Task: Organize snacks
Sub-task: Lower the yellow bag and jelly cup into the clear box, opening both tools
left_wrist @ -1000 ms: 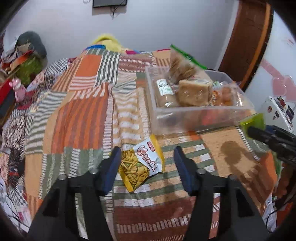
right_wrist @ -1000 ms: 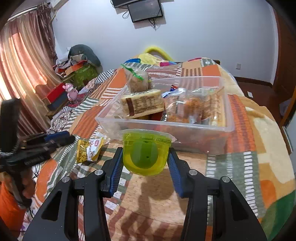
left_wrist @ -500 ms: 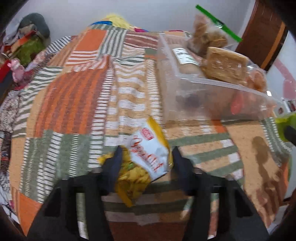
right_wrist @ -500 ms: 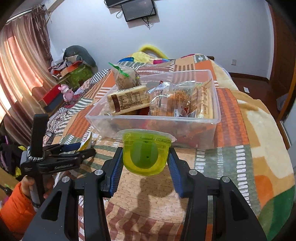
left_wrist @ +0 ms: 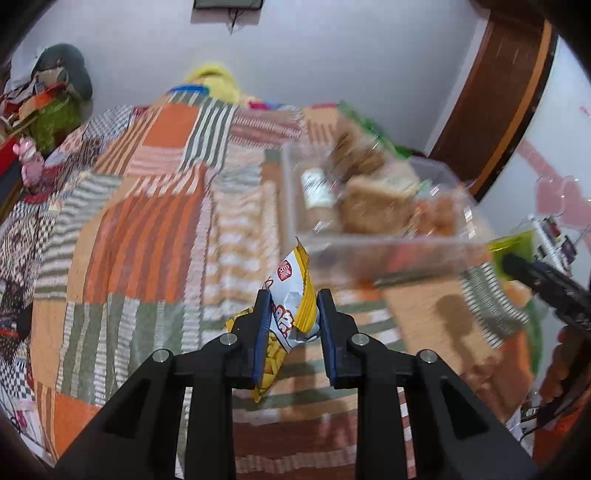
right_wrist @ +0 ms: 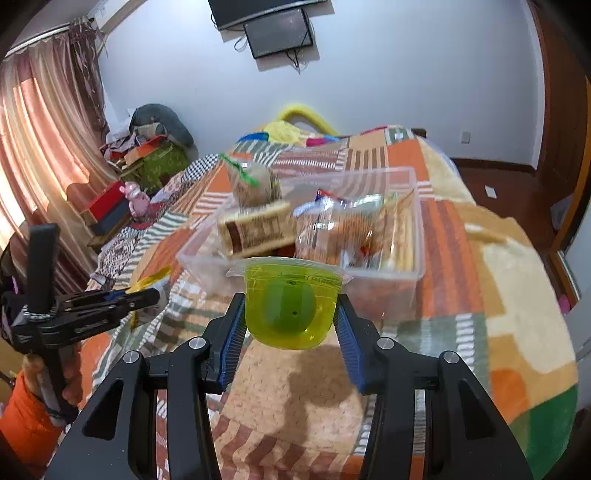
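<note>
Left hand-held gripper pinching a yellow-and-white snack packet at mid-body, lifted just clear of the bed, near the clear box of snacks. Likely light, crinkly and slippery, contents crushable; best held gently across the middle. Right hand-held gripper clamping a green jelly cup by its sides: stiff walls, thin film lid, probably heavier.

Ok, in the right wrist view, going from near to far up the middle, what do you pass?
right gripper → green jelly cup → clear plastic bin of packaged snacks → yellow pillow → wall screen.
</note>
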Action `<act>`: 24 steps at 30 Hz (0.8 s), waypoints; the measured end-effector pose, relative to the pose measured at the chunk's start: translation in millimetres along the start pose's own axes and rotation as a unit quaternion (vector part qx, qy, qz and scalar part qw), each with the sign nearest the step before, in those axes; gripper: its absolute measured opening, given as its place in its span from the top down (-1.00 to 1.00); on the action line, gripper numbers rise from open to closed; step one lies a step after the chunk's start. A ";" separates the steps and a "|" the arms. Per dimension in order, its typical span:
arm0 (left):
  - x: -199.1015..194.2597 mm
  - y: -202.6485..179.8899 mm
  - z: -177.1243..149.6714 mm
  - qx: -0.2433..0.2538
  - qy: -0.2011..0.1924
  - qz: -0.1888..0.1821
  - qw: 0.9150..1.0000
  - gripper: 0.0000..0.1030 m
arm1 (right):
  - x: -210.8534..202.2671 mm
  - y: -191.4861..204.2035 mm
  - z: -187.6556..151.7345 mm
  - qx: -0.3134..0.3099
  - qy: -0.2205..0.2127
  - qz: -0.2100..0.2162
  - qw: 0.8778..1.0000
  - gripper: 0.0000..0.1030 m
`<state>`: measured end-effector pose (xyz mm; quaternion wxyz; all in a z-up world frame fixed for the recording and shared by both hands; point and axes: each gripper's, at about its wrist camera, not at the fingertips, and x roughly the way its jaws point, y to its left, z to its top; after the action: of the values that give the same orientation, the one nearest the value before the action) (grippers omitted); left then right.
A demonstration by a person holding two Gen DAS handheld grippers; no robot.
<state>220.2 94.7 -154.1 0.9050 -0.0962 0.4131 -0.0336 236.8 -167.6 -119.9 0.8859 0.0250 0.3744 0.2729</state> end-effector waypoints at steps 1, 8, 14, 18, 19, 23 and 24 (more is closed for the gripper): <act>-6.0 -6.1 6.2 0.005 -0.011 -0.005 1.000 0.52 | -1.0 -0.6 1.9 -0.001 -0.003 -0.001 1.000 0.15; -7.8 -31.4 41.9 0.021 -0.048 -0.013 0.999 0.52 | 1.0 -6.7 26.9 -0.005 -0.030 -0.012 0.999 0.15; 23.1 -36.1 67.9 0.002 -0.054 -0.006 0.999 0.52 | 16.9 -8.9 46.8 0.005 -0.039 -0.010 0.999 0.15; 43.7 -36.2 76.5 -0.005 -0.053 0.011 0.999 0.52 | 31.0 -9.6 55.9 0.006 -0.035 -0.015 0.999 0.15; 46.5 -36.7 77.6 -0.006 -0.057 0.018 0.998 0.52 | 37.3 -8.6 58.8 0.004 -0.031 -0.016 0.999 0.15; 58.1 -40.8 80.1 -0.002 -0.054 0.020 0.998 0.49 | 53.8 -8.5 64.6 0.001 -0.019 -0.025 0.999 0.15; 58.6 -42.0 79.8 -0.001 -0.055 0.020 0.998 0.49 | 56.5 -9.0 65.4 0.000 -0.017 -0.025 1.000 0.15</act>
<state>319.7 57.0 -138.0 0.9266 -0.0904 0.3648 -0.0095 317.5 -136.3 -111.9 0.8987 0.0204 0.3600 0.2497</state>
